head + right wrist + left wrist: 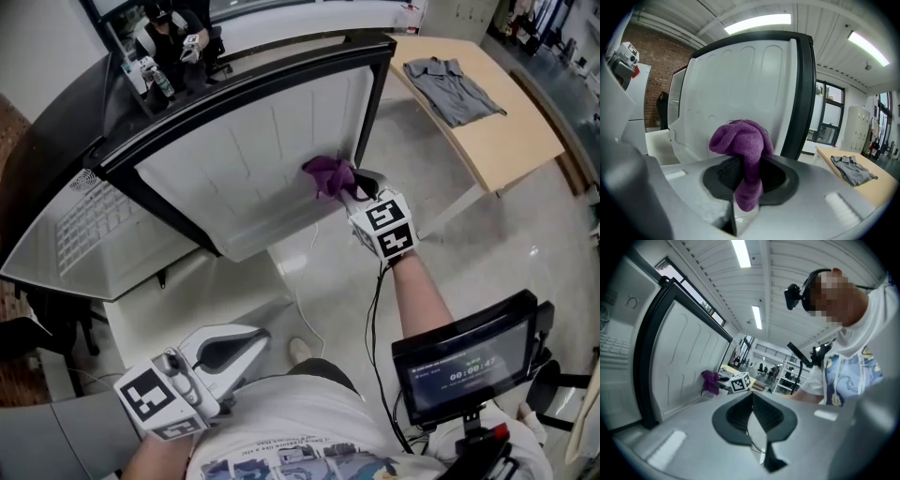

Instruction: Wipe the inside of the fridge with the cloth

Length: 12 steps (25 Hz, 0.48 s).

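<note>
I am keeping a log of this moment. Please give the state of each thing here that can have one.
fridge door: swung open, white inner side showing.
purple cloth: bunched, clamped, up against the door's inner side.
right tongs: shut on the purple cloth.
left tongs: shut, empty, held low by the person's body.
grey shirt: lying spread on the wooden table.
screen: lit.

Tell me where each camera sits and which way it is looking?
Head view: on the person's head, looking steeply down at the fridge door; shows forearms, shirt, left tongs and right tongs.
Left gripper view: rides the left tongs, looks along their shut, empty jaws toward the door; shows the person's chest.
Right gripper view: rides the right tongs, faces the door, purple cloth clamped; no body shows.
Shared: all three show door and cloth.
</note>
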### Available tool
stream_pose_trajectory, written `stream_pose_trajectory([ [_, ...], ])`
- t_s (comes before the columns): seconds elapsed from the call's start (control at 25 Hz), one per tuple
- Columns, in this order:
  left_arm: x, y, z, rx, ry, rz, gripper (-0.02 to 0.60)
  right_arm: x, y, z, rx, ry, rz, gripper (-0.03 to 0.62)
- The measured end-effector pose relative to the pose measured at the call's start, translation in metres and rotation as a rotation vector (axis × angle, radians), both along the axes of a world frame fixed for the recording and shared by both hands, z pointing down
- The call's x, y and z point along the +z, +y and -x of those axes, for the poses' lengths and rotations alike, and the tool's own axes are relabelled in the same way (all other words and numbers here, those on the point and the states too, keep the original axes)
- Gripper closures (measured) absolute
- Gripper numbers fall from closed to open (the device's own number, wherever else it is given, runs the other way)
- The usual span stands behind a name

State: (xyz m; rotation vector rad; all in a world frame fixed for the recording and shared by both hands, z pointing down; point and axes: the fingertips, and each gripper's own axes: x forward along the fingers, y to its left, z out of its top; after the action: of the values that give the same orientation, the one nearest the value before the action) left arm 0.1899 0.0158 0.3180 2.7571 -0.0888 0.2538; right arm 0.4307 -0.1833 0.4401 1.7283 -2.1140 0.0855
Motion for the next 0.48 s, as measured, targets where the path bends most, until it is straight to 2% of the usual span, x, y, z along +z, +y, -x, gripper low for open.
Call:
stream_pose_trajectory([
  [0.48,0.0,0.005,0.0,0.003,0.001,0.0,0.575,-0.013,0.013,-0.029,0.084,0.005,-0.037,0.516],
])
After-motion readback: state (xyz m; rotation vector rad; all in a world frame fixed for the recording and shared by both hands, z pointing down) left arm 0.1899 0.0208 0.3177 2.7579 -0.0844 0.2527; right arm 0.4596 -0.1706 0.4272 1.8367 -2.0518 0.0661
